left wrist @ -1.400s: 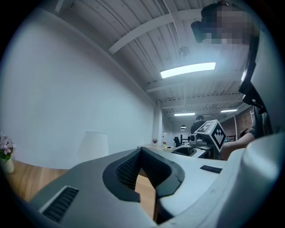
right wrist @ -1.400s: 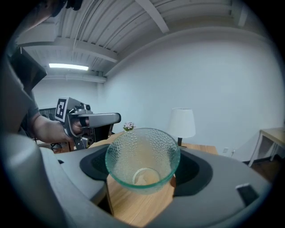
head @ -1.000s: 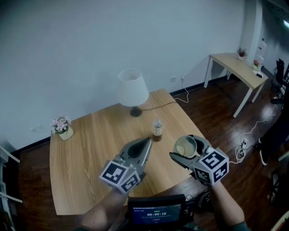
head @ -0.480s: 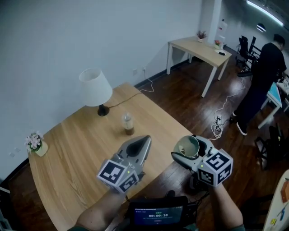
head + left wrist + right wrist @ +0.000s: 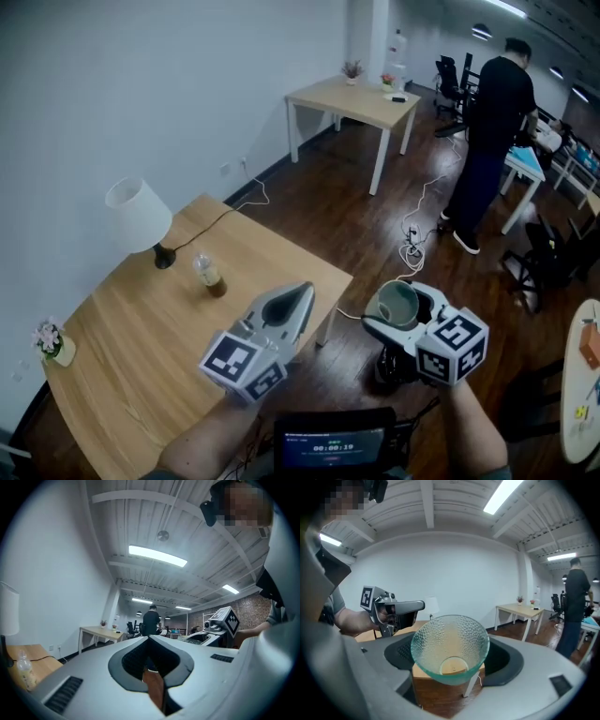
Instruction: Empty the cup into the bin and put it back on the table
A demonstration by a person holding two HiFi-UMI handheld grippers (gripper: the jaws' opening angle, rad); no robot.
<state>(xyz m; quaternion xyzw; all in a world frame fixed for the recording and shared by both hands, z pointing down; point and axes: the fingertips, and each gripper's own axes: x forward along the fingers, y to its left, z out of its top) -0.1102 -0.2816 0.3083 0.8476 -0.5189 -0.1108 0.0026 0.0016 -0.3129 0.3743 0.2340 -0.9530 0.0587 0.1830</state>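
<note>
Here the right gripper (image 5: 401, 314) has its fingers clamped on either side of a dimpled green glass cup (image 5: 450, 646). The cup is mouth up, held in the air over the dark floor (image 5: 375, 216) just off the wooden table's (image 5: 141, 375) right-hand corner. The left gripper (image 5: 303, 289) hangs above that corner's near edge, fingers pressed together with nothing between them. On the table a lamp (image 5: 139, 216) stands by the far edge, with a bottle (image 5: 208, 275) near it.
</note>
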